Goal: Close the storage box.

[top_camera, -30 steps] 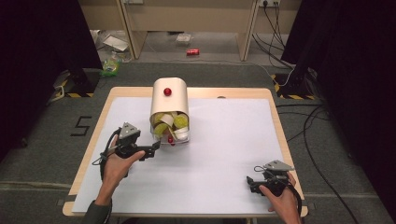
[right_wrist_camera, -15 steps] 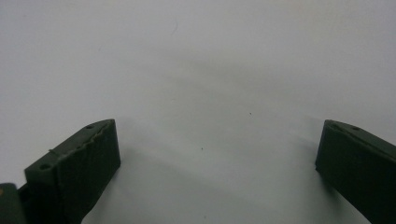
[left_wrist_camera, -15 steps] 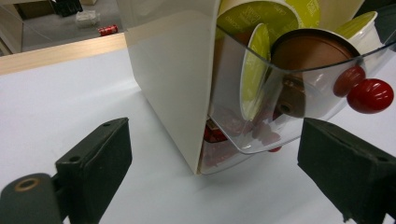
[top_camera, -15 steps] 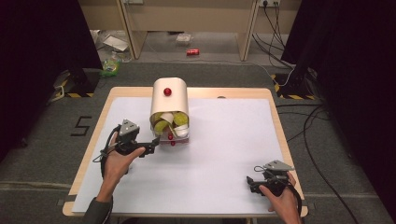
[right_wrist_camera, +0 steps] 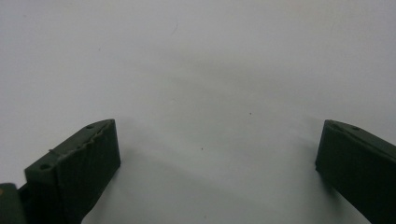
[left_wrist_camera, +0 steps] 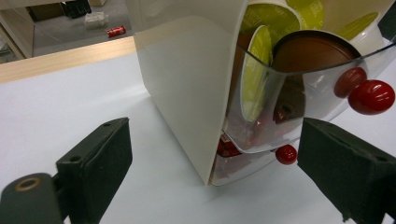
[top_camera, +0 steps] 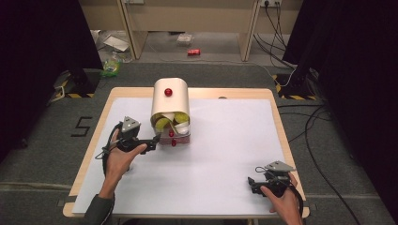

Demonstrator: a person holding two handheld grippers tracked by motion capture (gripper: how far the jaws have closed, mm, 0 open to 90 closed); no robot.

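Where jaws gape, glossy cream arched box (left_wrist_camera: pixel 187 79), clear drawers, round red knobs (left_wrist_camera: pixel 371 96).

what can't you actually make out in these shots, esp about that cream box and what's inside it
- Cream container: in the high view its rear is hidden by its own top.
- Contents: in the left gripper view the green-lidded pods overlap behind the clear front, so no count; the frame's top edge cuts them off.
- Red can on the floor: too small to read.
- Left gripper: high view cannot tell if it touches the container.
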